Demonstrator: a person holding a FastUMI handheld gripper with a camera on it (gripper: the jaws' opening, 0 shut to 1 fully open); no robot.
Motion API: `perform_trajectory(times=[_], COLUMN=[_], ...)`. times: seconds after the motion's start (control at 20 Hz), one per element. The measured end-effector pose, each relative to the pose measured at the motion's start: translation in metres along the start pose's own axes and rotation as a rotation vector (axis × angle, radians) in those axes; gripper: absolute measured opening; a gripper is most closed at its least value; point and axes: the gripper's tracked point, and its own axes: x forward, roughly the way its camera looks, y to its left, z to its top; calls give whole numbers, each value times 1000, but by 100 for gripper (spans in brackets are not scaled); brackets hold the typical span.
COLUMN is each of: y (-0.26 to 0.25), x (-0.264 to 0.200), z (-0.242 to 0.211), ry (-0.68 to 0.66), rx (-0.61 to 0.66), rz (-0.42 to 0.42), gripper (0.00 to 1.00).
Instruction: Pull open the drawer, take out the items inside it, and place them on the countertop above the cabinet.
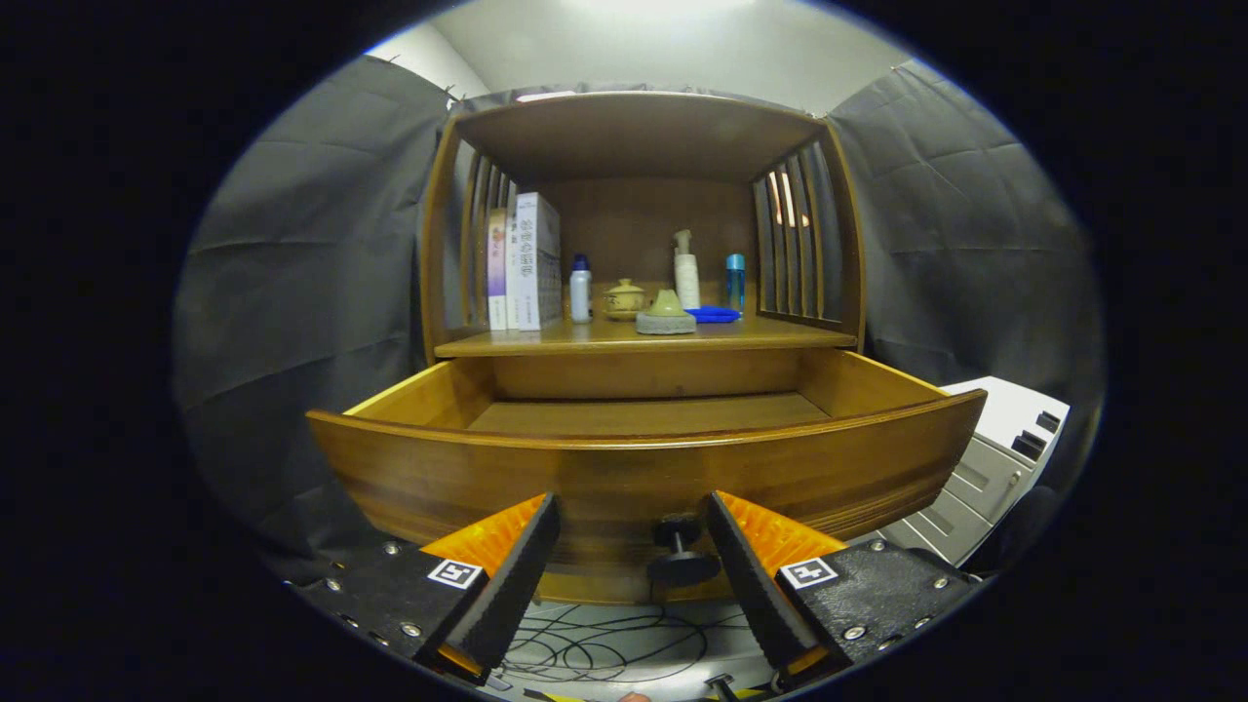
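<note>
Grey booth cloth behind cabinet (639, 234). Drawer (643, 458) pulled out below countertop (585, 341), visible floor looks bare, so near done I'd say. My gripper (632, 531) is released, fingers astride knob (681, 551).

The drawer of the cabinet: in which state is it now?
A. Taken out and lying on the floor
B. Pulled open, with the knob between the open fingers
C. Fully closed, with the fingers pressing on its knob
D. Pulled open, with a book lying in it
B. The drawer stands out from the cabinet, and its knob sits untouched between the spread fingers of the hand-held gripper.
</note>
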Motion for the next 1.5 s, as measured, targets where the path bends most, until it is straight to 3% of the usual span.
perform_trajectory(times=[0.6,1.5], y=[-5,-2], x=[16,140], z=[-1,44], ry=[4,-44], rx=[49,71], rz=[48,43], gripper=[94,94])
